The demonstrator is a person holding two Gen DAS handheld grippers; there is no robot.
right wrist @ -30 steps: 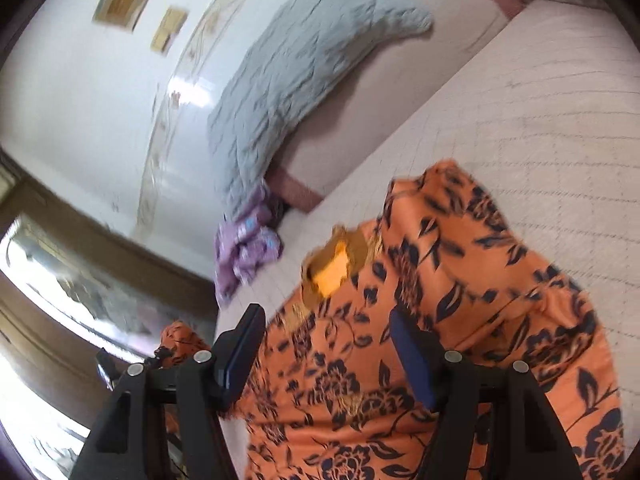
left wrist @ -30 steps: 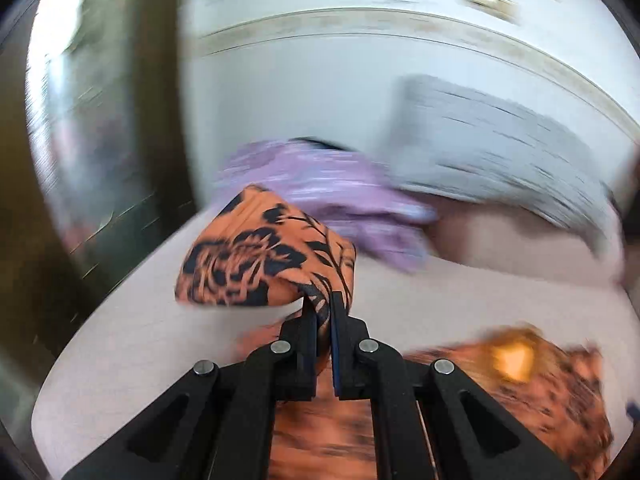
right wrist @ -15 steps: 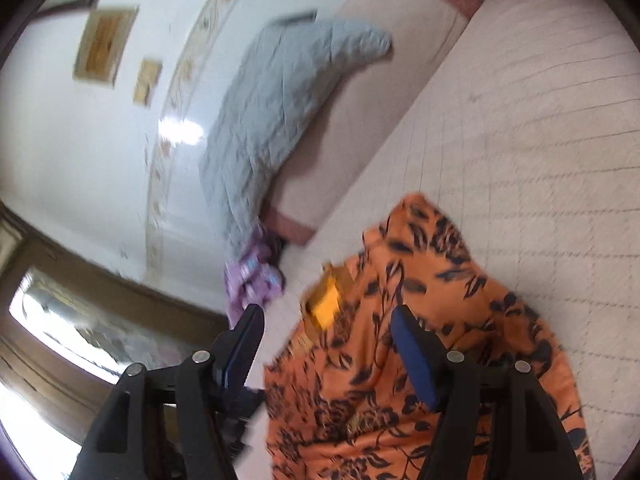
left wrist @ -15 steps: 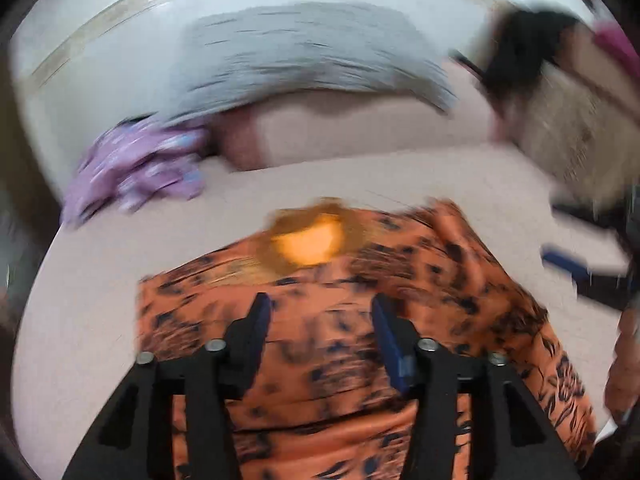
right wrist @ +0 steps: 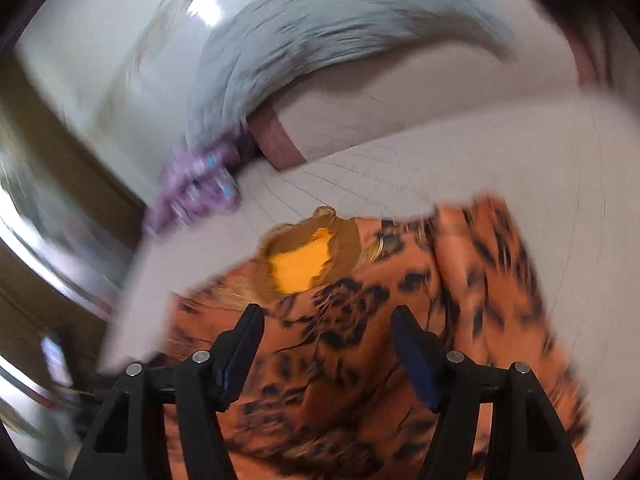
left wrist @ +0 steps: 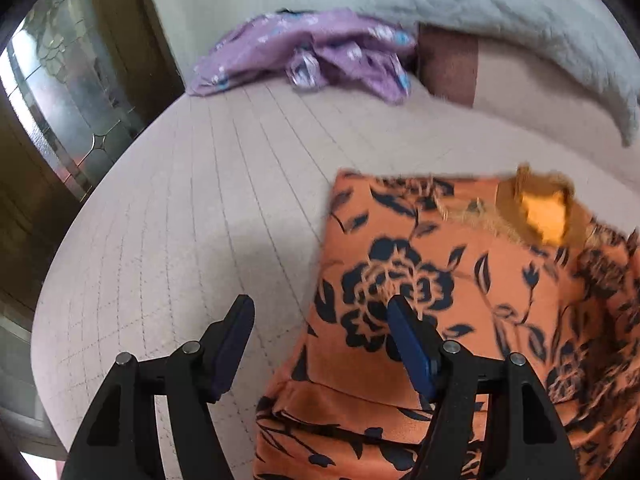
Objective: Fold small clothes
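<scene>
Left wrist view showed the left gripper (left wrist: 320,316) with its jaws standing wide — they had just been opening — and nothing pressed between the pads. One finger hung over the bare quilted mattress (left wrist: 192,216), the other over the left edge of the orange floral garment (left wrist: 460,288), which lay spread flat on the mattress toward its near right part, its yellow-lined neck opening (left wrist: 544,216) turned to the far side. At the mattress's far left corner a crumpled purple garment (left wrist: 312,48) lay well apart from the orange one, just beside a grey quilted blanket (left wrist: 520,12) draped over the headboard end. In the right wrist view, heavily blurred, the right gripper (right wrist: 326,324) also stood wide with nothing clamped — both fingers above the orange cloth, just short of the neck opening. Whether either gripper's tips touched the fabric I could not tell.
</scene>
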